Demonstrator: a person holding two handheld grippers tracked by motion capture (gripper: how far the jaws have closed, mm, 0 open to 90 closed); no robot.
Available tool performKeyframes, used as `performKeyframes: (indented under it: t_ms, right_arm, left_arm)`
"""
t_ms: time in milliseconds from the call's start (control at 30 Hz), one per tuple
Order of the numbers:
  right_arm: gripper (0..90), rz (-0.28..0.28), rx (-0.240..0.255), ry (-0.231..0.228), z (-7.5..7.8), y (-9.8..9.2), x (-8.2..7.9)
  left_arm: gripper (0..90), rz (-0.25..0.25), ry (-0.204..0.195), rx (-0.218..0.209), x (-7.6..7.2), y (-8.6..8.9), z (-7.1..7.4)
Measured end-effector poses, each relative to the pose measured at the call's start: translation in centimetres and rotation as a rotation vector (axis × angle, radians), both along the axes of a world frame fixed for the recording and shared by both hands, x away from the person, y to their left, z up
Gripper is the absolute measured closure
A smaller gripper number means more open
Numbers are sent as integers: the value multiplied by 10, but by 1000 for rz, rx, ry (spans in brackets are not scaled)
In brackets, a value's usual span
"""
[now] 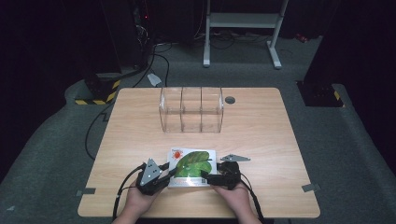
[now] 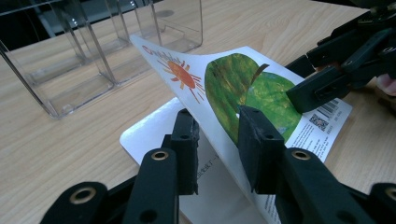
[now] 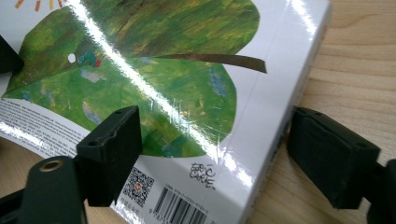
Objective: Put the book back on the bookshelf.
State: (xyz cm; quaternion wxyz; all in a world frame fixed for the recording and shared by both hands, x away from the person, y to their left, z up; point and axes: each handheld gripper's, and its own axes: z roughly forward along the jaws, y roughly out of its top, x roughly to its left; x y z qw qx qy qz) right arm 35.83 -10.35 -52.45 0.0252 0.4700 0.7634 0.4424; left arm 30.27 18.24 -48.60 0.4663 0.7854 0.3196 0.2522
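Dark floor and black equipment ring your pale wood-grain table (image 1: 261,140), its laminate matte and smooth. Toward the far edge stands a clear acrylic organiser (image 1: 191,109), a hard-edged box split by upright dividers into three compartments.

Near your edge lies the picture book (image 1: 192,167), a thin paperback with a glossy white cover that throws back a streak of glare. It carries a broad painted green leaf with a brown stem, an orange sun near one corner, and a barcode and a square code by the other.

Your left gripper (image 1: 164,171) has lifted the cover sheet: in the left gripper view the cover (image 2: 224,79) curves up off the white page beneath, with your two blocky black jaws standing on either side of its edge. They look pinched on it, though you cannot see both pads pressing.

Your right gripper (image 3: 212,154) has its jaws wide apart, one over the printed cover near the square code, the other out past the book's white spine edge above bare wood. Neither pad presses on the book.
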Motion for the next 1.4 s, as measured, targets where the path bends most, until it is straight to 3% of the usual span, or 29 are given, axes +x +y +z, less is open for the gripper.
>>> performKeyframes:
  t_ms: [300,500,1033,1300,1400]
  right_arm:
    - [242,-27,-14,-17,2,0,-2]
    - [295,-48,-60,-109,9,1,-9]
    - [377,-79,-97,-214,17,0,-18]
    - [427,-107,-117,-294,24,-2,-25]
    - [443,-115,-117,-319,27,-3,-27]
  left_arm:
    - [686,13,15,-2,2,0,-3]
    - [695,26,16,-17,4,2,-2]
    - [703,54,18,-46,6,5,-3]
    - [717,54,15,-22,6,4,-4]
    - [725,64,11,10,5,2,-6]
